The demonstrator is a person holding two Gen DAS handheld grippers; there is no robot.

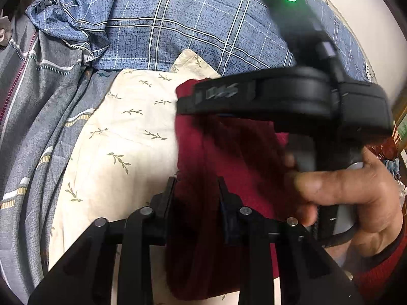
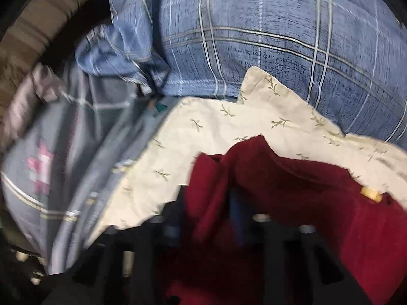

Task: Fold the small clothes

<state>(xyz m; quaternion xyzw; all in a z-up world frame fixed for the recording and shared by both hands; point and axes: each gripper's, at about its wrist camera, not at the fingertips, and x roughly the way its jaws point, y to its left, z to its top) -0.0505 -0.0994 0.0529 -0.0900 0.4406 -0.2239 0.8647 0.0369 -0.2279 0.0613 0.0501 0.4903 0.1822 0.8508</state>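
The red garment lies on the cream leaf-print cloth on the bed. The left gripper and right gripper each pinch its fabric in narrow jaws. Lift both edges evenly, keeping the fold line taut and straight.

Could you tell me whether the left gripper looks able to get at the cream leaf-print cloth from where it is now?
Probably yes. The cream leaf-print cloth lies bare just beside the left gripper, with nothing over that part. But its fingers already have the red garment between them, so it would need to let that go first.
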